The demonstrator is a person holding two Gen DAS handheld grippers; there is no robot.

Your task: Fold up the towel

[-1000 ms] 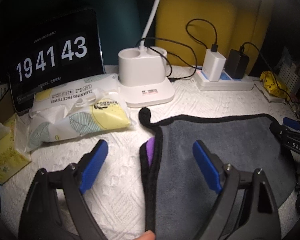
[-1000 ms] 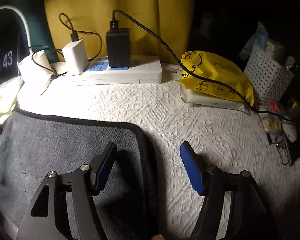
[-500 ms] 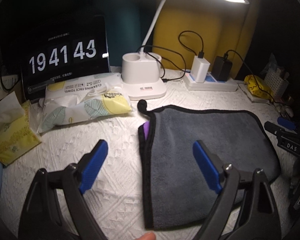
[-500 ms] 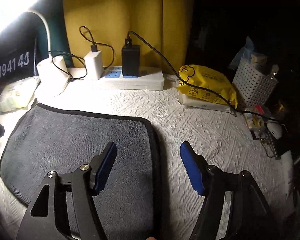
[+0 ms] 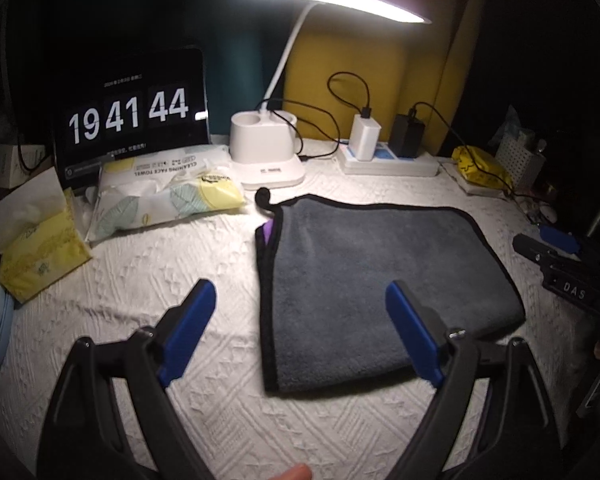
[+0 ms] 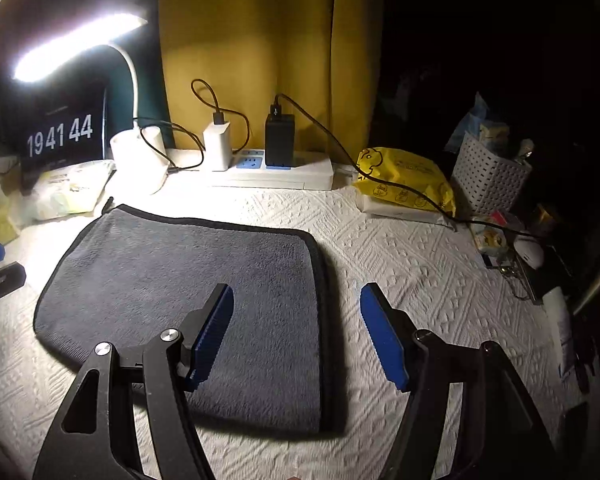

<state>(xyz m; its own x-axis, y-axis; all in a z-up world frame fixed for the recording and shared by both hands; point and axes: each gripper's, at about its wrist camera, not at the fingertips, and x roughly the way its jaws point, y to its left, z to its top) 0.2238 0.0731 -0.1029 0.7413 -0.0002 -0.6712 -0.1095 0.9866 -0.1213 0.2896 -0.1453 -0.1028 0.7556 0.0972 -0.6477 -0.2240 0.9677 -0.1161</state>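
Note:
A grey towel [image 5: 380, 268] with black trim lies folded flat on the white textured cloth; a purple inner layer shows at its left edge and a black loop at its far left corner. It also shows in the right wrist view [image 6: 188, 280]. My left gripper [image 5: 300, 328] is open and empty, held above the towel's near left edge. My right gripper [image 6: 296, 328] is open and empty above the towel's right edge. The right gripper's tip also shows at the right of the left wrist view [image 5: 556, 248].
Behind the towel stand a white lamp base [image 5: 266, 148], a power strip with chargers [image 5: 388, 160] and a clock screen [image 5: 132, 116]. A wipes pack [image 5: 168, 196] and tissues [image 5: 36, 240] lie left. A yellow bag [image 6: 404, 180] and white basket [image 6: 488, 176] sit right.
Both grippers have pulled back and up from the towel, so more of the table shows. The towel lies still. Both stay open.

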